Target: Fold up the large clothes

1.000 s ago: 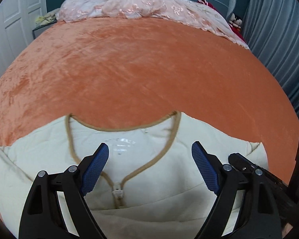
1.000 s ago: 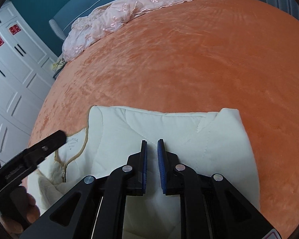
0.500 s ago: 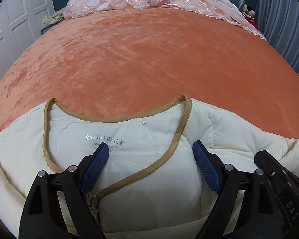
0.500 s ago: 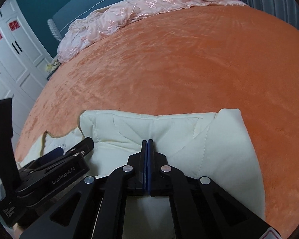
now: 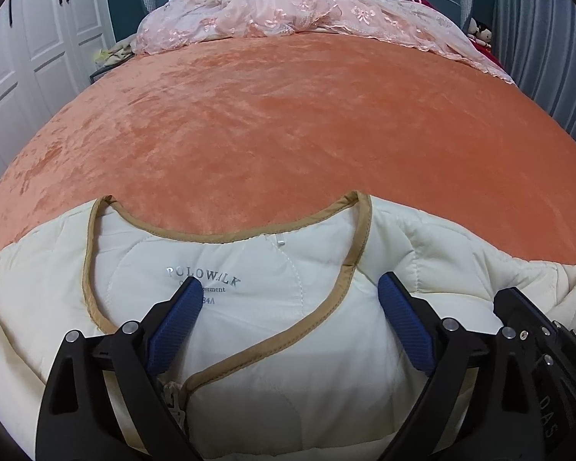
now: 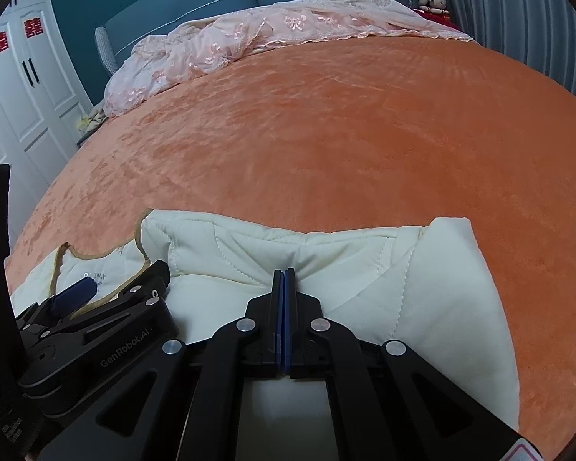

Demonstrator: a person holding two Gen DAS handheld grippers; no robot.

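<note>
At the near edge of the bed [image 5: 288, 123], on its crushed orange velvet cover, I have the cream quilted jacket [image 5: 249, 345] lying flat, padded and softly puffy, stitched in curved lines. Tan binding traces its rounded neckline, which opens toward the headboard end, so the garment's length runs from me toward the bed's far edge, while the folded bundle stretches sideways along the near edge. My left gripper [image 5: 290, 322] hovers over the printed label inside the collar, its ribbed blue fingers [image 5: 176, 322] spread wide and grasping nothing. My right gripper [image 6: 283, 296] sits just beside it, its fingers clenched together on a raised fold of the jacket's shoulder. A crumpled pink lace coverlet [image 6: 249, 34] lies heaped along the far edge.
</note>
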